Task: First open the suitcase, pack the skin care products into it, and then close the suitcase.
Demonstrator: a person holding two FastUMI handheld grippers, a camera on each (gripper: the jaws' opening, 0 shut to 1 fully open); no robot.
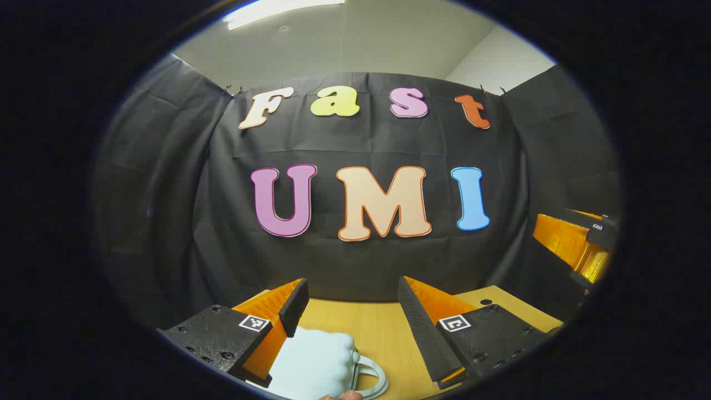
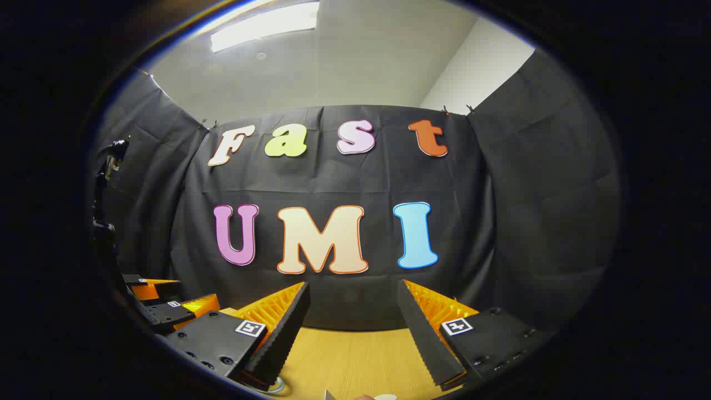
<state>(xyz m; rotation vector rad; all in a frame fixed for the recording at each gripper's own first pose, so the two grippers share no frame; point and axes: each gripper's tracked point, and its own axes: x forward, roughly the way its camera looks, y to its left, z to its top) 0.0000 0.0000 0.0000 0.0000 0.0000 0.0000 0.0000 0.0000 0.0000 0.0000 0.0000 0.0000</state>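
Observation:
In the left gripper view, a pale blue suitcase (image 1: 316,361) shows one rounded corner low down, lying on the wooden table (image 1: 383,328). A light grey handle (image 1: 371,379) loops off its right side. My left gripper (image 1: 354,286) is open and raised over it, and the suitcase corner sits just inside the left finger (image 1: 278,316) without being pinched. My right gripper (image 2: 354,289) is open too, with only the table (image 2: 355,355) between its fingers. A sliver of the grey handle (image 2: 275,384) peeks out under its left finger. No skin care products can be made out.
The black cloth wall stands just beyond the table's far edge in both views. The right gripper (image 1: 577,244) is at the right edge of the left gripper view. The left gripper (image 2: 166,311) is low on the left of the right gripper view. A small pale object (image 2: 383,396) touches the bottom edge.

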